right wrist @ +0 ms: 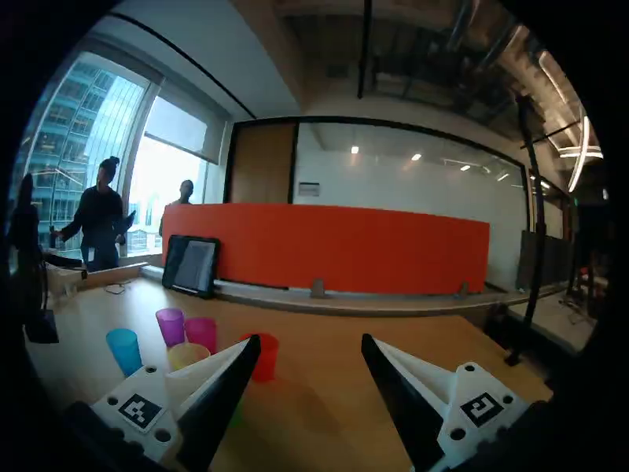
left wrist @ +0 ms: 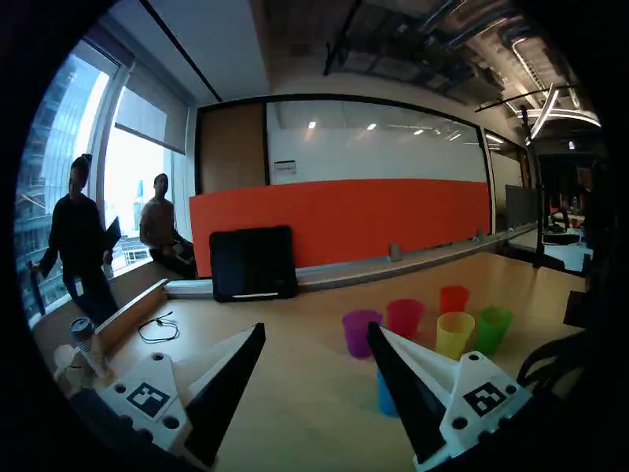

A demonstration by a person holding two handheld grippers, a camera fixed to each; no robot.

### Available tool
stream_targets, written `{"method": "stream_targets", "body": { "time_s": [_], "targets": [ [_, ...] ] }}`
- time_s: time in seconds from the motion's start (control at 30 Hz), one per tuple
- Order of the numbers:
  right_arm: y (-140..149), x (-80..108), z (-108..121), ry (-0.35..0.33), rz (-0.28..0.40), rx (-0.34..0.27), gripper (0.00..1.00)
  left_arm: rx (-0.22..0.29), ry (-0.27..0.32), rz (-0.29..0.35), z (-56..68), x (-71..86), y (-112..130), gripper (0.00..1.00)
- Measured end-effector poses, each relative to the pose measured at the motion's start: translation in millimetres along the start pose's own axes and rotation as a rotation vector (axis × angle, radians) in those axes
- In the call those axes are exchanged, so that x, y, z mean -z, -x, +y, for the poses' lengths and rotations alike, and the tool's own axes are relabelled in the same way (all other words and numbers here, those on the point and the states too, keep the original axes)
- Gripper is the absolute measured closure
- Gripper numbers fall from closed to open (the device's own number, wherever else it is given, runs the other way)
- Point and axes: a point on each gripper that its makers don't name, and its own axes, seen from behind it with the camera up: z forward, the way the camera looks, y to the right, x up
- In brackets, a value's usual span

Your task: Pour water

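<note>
Six colours stand clustered on the wooden table [left wrist: 314, 409]: purple cup [left wrist: 362, 332], pink cup [left wrist: 405, 317], red cup [left wrist: 454, 299], yellow cup [left wrist: 454, 333], green cup [left wrist: 492, 329], and a blue cup [left wrist: 384, 395] half hidden behind a finger of our left gripper [left wrist: 314, 326]. Its fingers are spread wide, gripping nothing. Our right gripper [right wrist: 310, 338] is spread and empty too, the cluster beside its left finger.
</note>
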Motion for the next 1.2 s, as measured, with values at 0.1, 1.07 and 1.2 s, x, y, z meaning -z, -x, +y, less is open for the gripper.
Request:
{"method": "stream_targets", "body": {
  "time_s": [0.1, 1.07, 1.2],
  "targets": [
    [-6.8, 1.6, 5.8, 0.031, 0.025, -0.003, 0.01, 0.009, -0.025, 0.025, -3.8, 0.9, -6.6, 0.04],
    [-17.6, 4.9, 2.5, 0.094, 0.08, -0.077, 0.01, 0.043, -0.182, 0.072, -24.8, 19.6, 31.3, 0.04],
    [-20.2, 5.3, -1.1, 0.094, 0.082, -0.066, 0.01, 0.063, -0.184, 0.073, -25.5, 21.9, 38.9, 0.04]
  ]
}}
